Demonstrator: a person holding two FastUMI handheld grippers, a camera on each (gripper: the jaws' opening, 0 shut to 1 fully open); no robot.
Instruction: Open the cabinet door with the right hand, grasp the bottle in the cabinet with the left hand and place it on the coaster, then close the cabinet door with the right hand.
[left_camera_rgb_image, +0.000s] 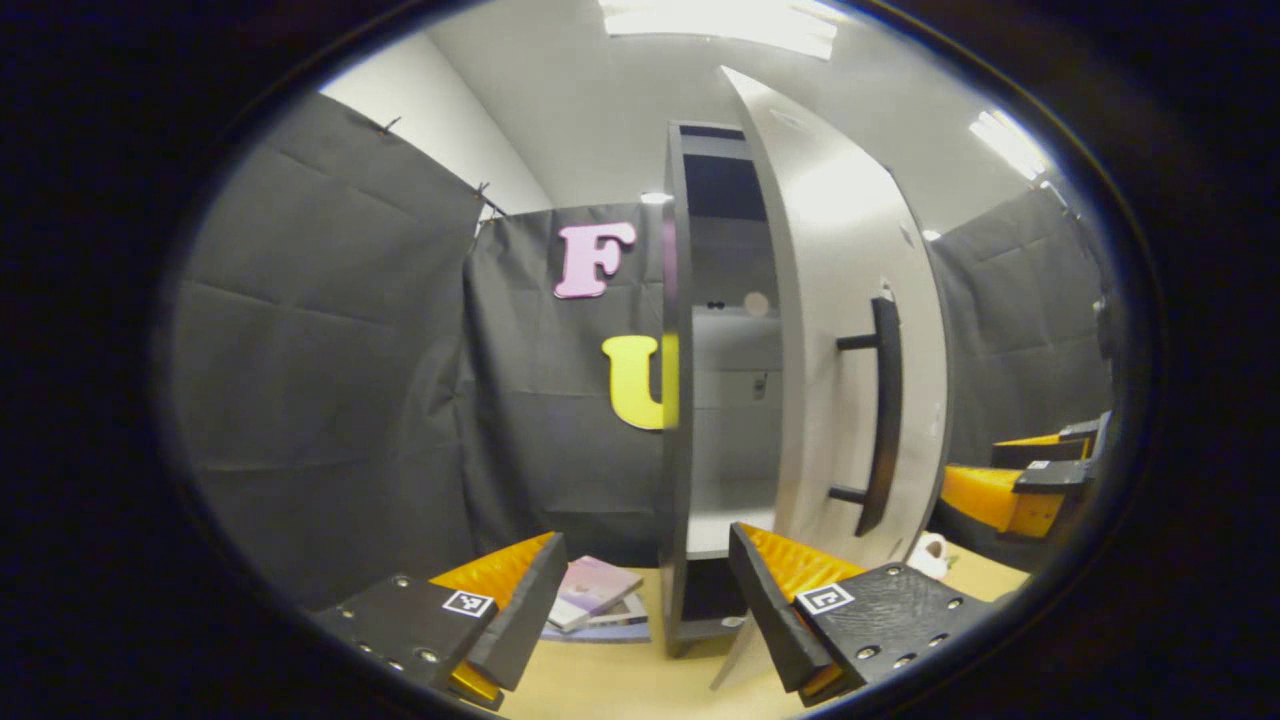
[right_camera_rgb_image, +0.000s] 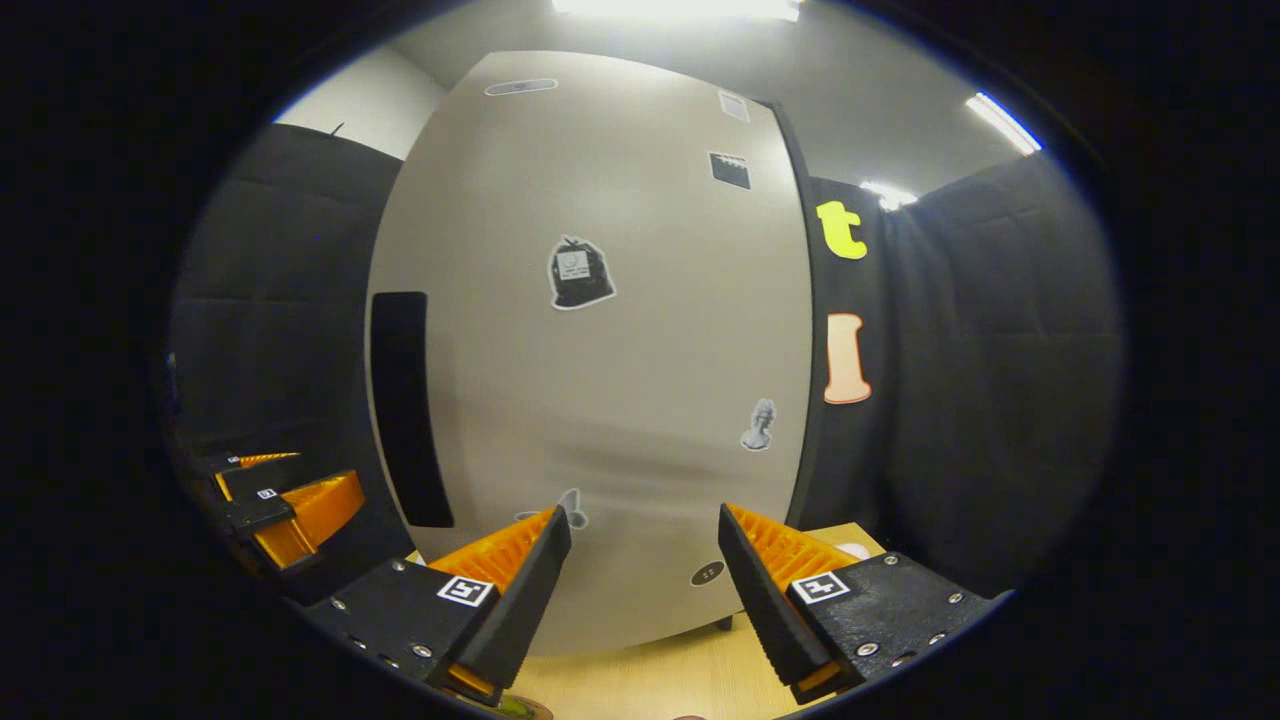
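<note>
Cabinet door, partly open ahead of the empty, spread left claw; right claw, likewise spread and empty, is best pressed squarely against its face; bottle unseen.

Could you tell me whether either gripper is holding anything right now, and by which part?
Nothing is held: the left gripper and right gripper both stand open and empty.

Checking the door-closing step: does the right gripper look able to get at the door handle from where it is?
Probably yes. The right gripper is open, facing the cabinet door, and the handle sits to its left with nothing between. It would need to shift left to reach it.
</note>
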